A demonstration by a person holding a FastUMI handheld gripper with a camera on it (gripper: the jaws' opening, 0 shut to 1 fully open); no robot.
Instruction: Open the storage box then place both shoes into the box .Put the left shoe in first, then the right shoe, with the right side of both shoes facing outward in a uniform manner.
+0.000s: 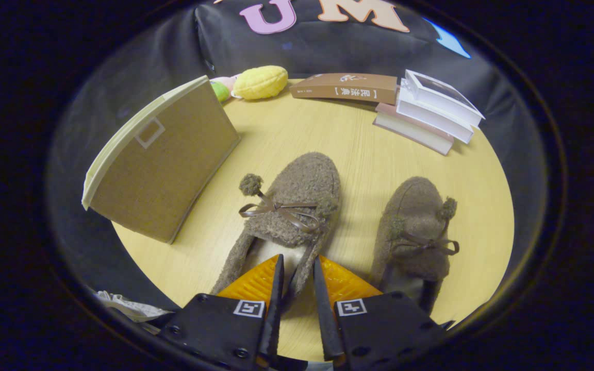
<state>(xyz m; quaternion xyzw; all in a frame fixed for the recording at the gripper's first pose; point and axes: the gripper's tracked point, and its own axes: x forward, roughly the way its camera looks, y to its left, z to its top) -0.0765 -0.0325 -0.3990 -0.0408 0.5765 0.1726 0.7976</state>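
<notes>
Fingers (297, 273) pinching the left shoe (289, 214) by its right collar wall at the heel. Storage box (160, 159) at ten o'clock on the tabletop (359, 154), apparently closed. Best gripped deeper before lifting.

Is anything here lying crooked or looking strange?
The right-hand slipper is turned at an angle to the left-hand slipper, so the pair is not parallel. The tongs pinch the left-hand slipper's side wall. The storage box looks closed.

brown fuzzy shoes (297, 206), tan storage box (163, 165), yellow plush (260, 82)
</notes>
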